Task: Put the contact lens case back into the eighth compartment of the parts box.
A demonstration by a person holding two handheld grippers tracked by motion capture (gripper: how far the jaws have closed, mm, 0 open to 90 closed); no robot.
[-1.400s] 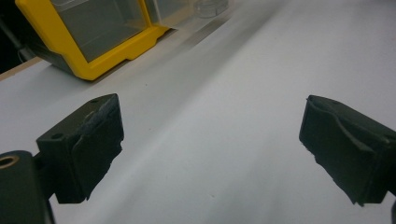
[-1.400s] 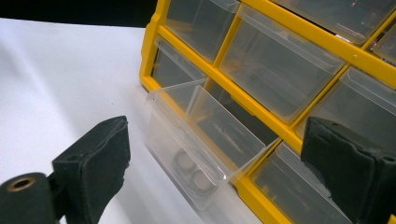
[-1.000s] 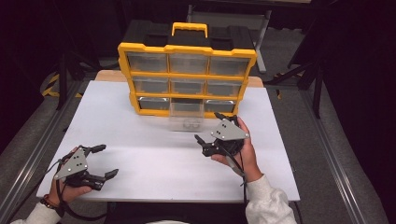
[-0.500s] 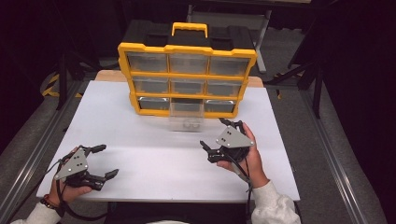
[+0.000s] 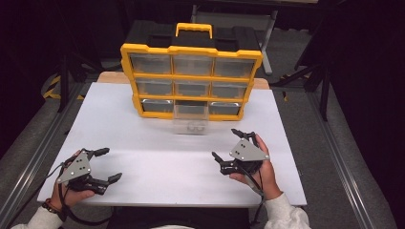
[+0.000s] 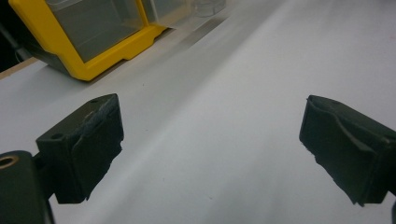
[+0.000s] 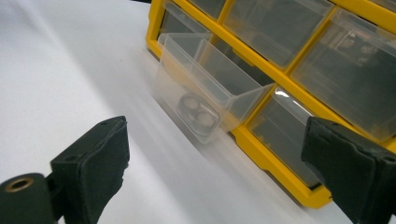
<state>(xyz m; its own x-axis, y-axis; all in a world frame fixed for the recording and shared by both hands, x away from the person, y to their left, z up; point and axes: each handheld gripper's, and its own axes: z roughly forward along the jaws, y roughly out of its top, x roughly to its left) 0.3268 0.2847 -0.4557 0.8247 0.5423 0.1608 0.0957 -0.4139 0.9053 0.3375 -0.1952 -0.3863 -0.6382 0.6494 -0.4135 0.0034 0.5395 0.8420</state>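
Overhead, a white surface [image 5: 157,143] stood in a dark room, with grey floor and metal rails on either side and black stands behind. A yellow organizer [image 5: 191,78] with clear drawers and a top handle sat upright at the far middle of the surface. Its bottom-centre drawer [image 5: 191,119] was pulled out toward the person, with small round items inside. The left tongs [image 5: 109,164] rested near the near-left corner, released and holding nothing, well apart from the organizer. The right tongs [image 5: 228,145] were held at the near right, also released and empty, near the pulled-out drawer but apart from it.

Along the left tongs [image 6: 210,140], both black jaws stood wide apart over bare white surface [image 6: 224,93]; the organizer's yellow corner [image 6: 93,42] lay far off at the upper left.

Along the right tongs [image 7: 215,163], the jaws were spread wide with nothing between them. The organizer [image 7: 280,60] ran across the upper right, and the clear drawer [image 7: 205,88] jutted out from it ahead of the jaws, with two round items [image 7: 198,114] visible through its front wall.
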